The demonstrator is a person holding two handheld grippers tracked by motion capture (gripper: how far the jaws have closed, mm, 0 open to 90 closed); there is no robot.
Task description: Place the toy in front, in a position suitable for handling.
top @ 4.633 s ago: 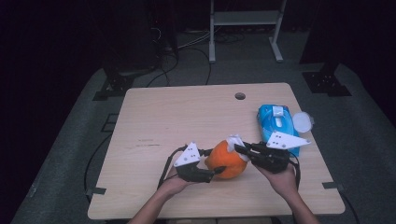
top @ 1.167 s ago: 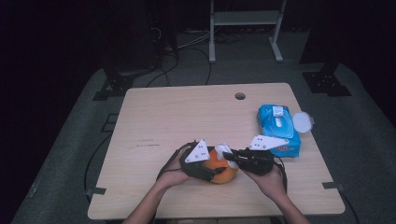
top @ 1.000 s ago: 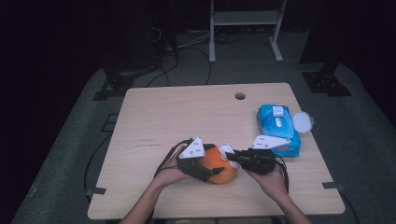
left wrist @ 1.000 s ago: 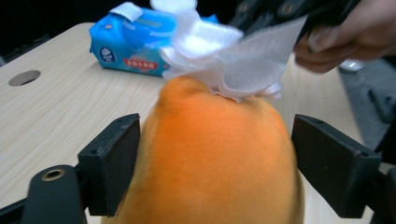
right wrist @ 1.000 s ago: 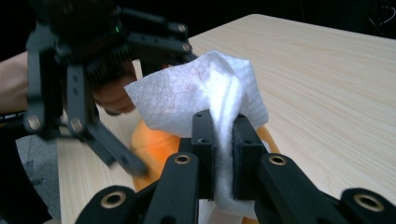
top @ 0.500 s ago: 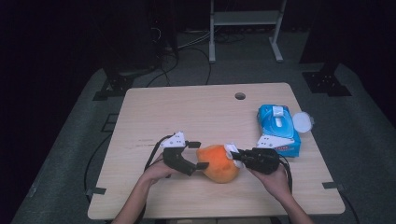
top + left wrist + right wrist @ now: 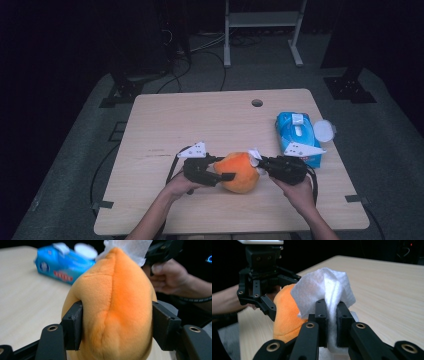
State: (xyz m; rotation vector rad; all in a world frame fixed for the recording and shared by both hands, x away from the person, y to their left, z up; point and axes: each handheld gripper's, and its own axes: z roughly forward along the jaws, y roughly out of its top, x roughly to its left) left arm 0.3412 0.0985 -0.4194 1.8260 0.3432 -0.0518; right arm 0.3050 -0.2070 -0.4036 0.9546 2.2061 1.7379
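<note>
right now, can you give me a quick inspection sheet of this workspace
surface: pale wooden table, round hole near its far edge
job's things: orange plush toy on the table near the front edge; white wipe against its right side
clutter: blue wipes pack at the right, white lid beside it
grippers: left claw has just been closing, pads pressed into the plush; right claw shut on the wipe
cables: one trails from each claw; more run over the floor behind the table
surroundings: dark room, grey floor mat, white stand legs at the back
</note>
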